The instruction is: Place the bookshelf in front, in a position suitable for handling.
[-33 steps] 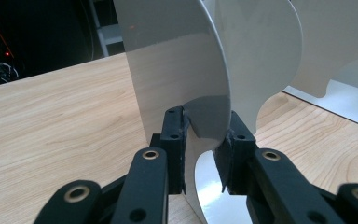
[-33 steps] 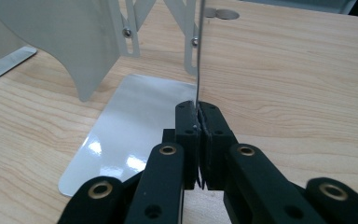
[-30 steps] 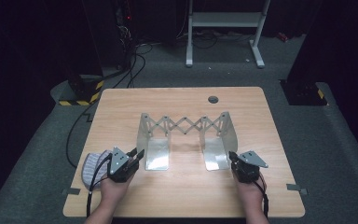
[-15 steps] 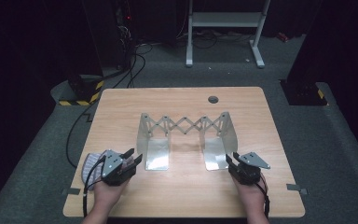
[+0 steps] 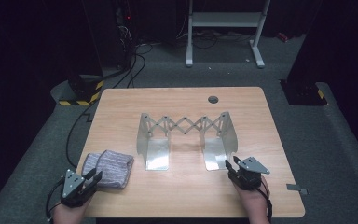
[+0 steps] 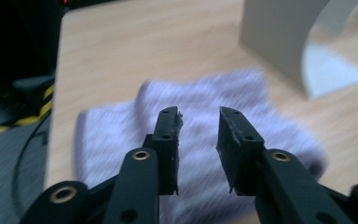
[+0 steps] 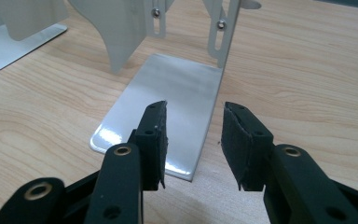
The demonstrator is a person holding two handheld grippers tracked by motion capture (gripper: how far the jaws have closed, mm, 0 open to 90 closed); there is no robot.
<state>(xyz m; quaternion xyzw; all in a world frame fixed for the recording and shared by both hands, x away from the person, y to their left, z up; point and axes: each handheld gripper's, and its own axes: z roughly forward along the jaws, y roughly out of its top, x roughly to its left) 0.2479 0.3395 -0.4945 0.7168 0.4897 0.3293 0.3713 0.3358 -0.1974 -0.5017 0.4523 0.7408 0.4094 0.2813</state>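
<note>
A folded grey-lilac cloth [image 5: 108, 168] lies flat near the table's front left corner. My left gripper [image 5: 93, 177] hovers at the cloth's near left edge. In the left gripper view this gripper [image 6: 199, 116] is open; its jaws have just been closing, with nothing between them, and the blurred cloth [image 6: 121, 135] lies beyond. A silver scissor-lattice rack [image 5: 186, 126] stands mid-table on two flat foot plates. My right gripper [image 5: 231, 163] sits just in front of the right foot plate [image 7: 168, 102]. That gripper [image 7: 193, 109] is open and empty, having opened within the last second.
The wooden table [image 5: 182, 196] has a round cable hole [image 5: 213, 99] at the back. A small grey tab [image 5: 297, 189] lies by the right front corner. Cables and a yellow-black striped base [image 5: 77, 98] are on the floor at left; a white stand [image 5: 223, 28] is behind.
My left gripper has pulled back to the left and toward the table's front corner, leaving the cloth fully uncovered. The right gripper's jaws have parted; that hand stayed in place.
</note>
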